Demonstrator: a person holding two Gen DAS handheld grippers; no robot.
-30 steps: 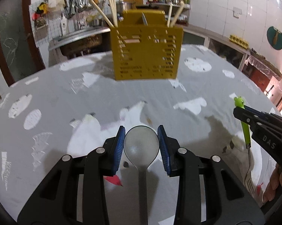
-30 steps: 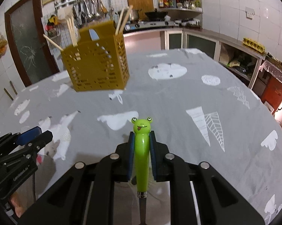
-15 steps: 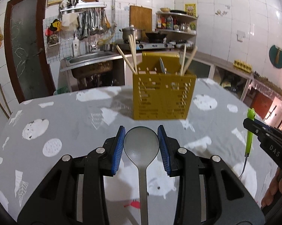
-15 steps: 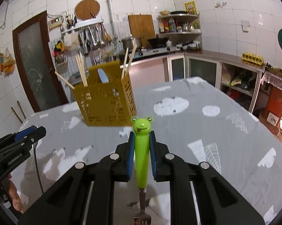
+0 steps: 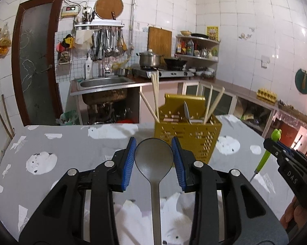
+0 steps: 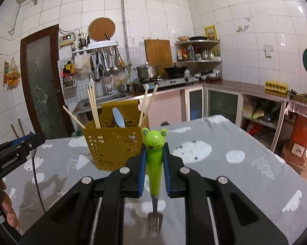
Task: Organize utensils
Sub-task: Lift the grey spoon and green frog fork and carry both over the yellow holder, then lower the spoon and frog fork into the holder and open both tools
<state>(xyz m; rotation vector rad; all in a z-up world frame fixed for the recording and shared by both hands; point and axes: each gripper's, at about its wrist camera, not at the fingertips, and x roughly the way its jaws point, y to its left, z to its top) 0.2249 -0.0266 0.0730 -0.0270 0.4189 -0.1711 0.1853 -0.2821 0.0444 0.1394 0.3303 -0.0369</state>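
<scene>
Now that both have risen from the tabletop [image 5: 71, 143], the left hand-held gripper [image 5: 154, 159] clasps the spoon [image 5: 154, 161] and the right hand-held gripper [image 6: 154, 169] clasps the fork [image 6: 154, 159], both facing the yellow basket [image 5: 190, 136], ready for dropping in.

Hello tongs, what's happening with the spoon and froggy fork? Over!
Left tongs shut on spoon. Right tongs shut on frog fork. Yellow caddy straight ahead, nothing in the way.

Left gripper [image 5: 154, 164] holds a grey spoon [image 5: 154, 162] above the table [image 5: 75, 143].
The yellow basket [image 5: 189, 136] with chopsticks [image 5: 155, 92] stands behind; the right gripper [image 5: 275, 150] grips a green fork [image 5: 264, 160].
</scene>
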